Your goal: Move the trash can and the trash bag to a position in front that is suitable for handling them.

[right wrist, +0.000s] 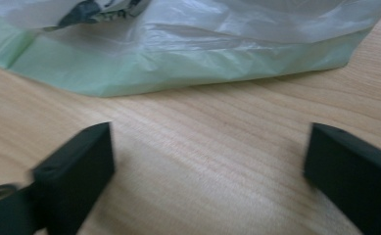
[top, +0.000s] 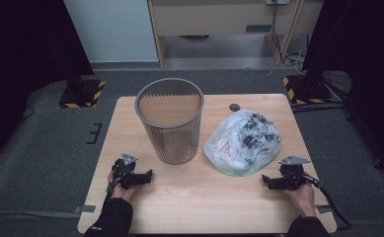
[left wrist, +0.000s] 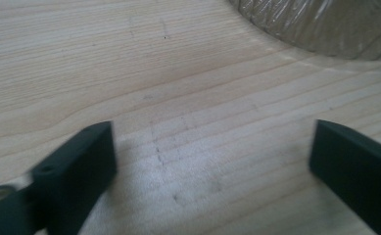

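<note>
On the wooden table [top: 194, 197], left gripper [top: 147, 176] and right gripper [top: 266, 180] both spread, near mesh bin [top: 170, 123] and plastic bag [top: 241, 143].

Bin [left wrist: 325, 24] cut off by top edge; bag [right wrist: 188, 54] cropped at top; bag print [top: 253, 131] too small to read.

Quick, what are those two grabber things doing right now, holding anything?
Left gripper: jaws open, holding nothing, bare table between them.
Right gripper: jaws open, holding nothing, facing the plastic bag.

crumpled plastic bag [top: 241, 143] lies beside mesh bin [top: 170, 121].
</note>
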A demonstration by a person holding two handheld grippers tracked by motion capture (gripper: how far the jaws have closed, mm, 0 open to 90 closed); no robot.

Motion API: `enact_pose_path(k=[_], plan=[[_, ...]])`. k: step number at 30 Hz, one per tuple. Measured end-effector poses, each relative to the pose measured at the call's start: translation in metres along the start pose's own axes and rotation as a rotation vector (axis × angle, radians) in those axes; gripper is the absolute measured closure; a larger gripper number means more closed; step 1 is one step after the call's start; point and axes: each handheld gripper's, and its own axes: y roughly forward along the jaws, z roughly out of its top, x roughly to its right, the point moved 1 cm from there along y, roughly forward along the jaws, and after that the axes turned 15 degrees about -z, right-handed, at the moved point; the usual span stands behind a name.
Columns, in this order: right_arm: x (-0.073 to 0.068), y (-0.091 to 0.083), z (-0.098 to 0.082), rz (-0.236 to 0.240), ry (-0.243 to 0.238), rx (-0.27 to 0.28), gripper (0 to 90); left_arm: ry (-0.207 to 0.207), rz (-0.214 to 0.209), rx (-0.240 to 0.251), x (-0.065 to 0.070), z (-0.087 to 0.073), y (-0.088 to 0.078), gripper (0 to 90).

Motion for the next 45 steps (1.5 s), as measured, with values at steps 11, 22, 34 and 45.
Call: enact_pose_path(k=[11,22,34,45], plan=[[-0.008,-0.025,0.019,-0.013,0.033,0.143,20.2,-0.02,-0.001,0.094,0.006,0.012,-0.024,23.5],[-0.018,-0.058,0.04,-0.091,0.011,0.356,21.4,0.004,-0.041,0.205,0.016,0.029,-0.048,31.1],[-0.037,-0.064,0.087,-0.04,0.02,0.443,35.3,0.018,-0.007,0.342,0.009,0.063,-0.077,42.0],[-0.084,-0.049,0.169,-0.024,0.033,0.544,49.4,-0.014,-0.025,0.418,-0.004,0.104,-0.072,62.3]])
